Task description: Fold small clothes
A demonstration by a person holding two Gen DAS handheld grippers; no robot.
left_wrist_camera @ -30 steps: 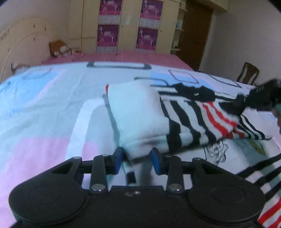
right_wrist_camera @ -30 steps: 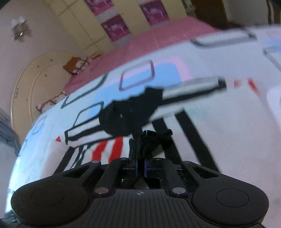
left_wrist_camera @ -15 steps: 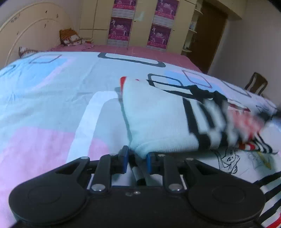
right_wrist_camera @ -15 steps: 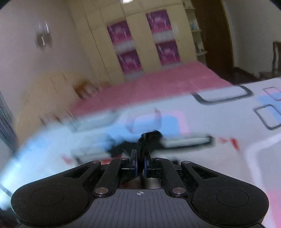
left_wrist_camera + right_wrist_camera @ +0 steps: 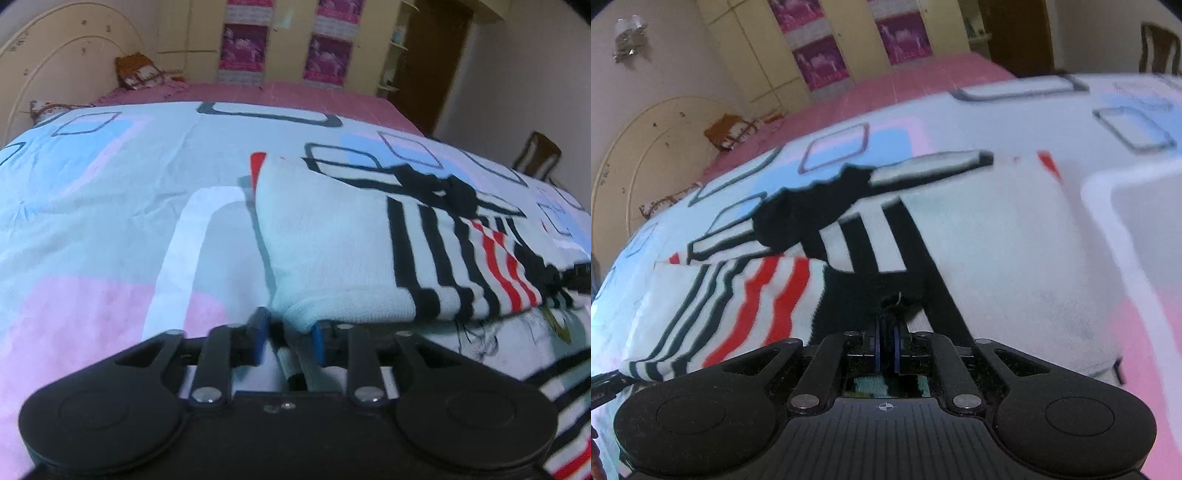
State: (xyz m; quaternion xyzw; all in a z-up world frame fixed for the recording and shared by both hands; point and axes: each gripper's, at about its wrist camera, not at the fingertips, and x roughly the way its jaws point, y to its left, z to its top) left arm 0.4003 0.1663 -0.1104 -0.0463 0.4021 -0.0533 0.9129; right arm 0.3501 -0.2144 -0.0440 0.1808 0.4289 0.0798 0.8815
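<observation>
Since a second ago the striped sweater (image 5: 332,251) has been doubled over flat on the bedspread (image 5: 110,206). Nearest, the left gripper (image 5: 286,336) is opening around its folded white corner; the right gripper (image 5: 886,349) pinches the black trim. Soft, light knit: best held at hems.

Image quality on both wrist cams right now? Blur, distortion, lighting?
Left wrist: folded striped garment mostly sharp, slight smear at the left gripper pads; fisheye bows the quilt. Right wrist: motion blur on the garment's stripes and quilt pattern, right gripper crisp. Both dim, bluish, no glare.
</observation>
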